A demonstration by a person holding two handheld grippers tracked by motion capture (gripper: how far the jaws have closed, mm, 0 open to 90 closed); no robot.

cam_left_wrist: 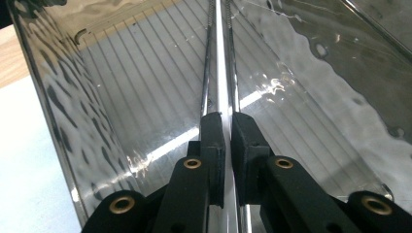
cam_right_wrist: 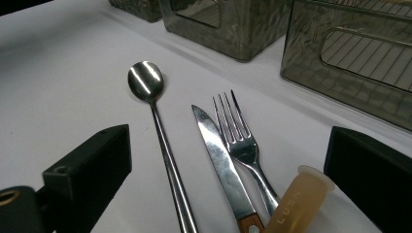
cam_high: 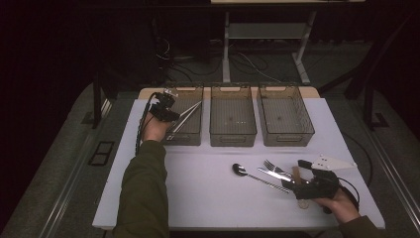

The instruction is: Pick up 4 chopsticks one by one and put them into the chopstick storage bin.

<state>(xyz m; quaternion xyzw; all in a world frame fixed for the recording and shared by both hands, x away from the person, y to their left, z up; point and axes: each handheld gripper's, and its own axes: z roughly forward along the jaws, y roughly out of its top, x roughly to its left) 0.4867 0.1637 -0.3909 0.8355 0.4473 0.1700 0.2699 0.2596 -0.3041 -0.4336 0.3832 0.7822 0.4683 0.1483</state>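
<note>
Left gripper point(cam_left_wrist: 227, 128) clamps metal chopsticks point(cam_left_wrist: 219, 58), probably, inside bin point(cam_left_wrist: 58, 111).

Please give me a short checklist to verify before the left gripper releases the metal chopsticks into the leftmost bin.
1. Left gripper shut on the chopsticks: ok.
2. Chopsticks over the leftmost bin, not the middle bin: ok.
3. Chopstick tips resting on the bin floor: cannot tell.
4. Right gripper open, away from the bins: ok.
5. Spoon, knife and fork lying on the table, waiting: ok.
</note>
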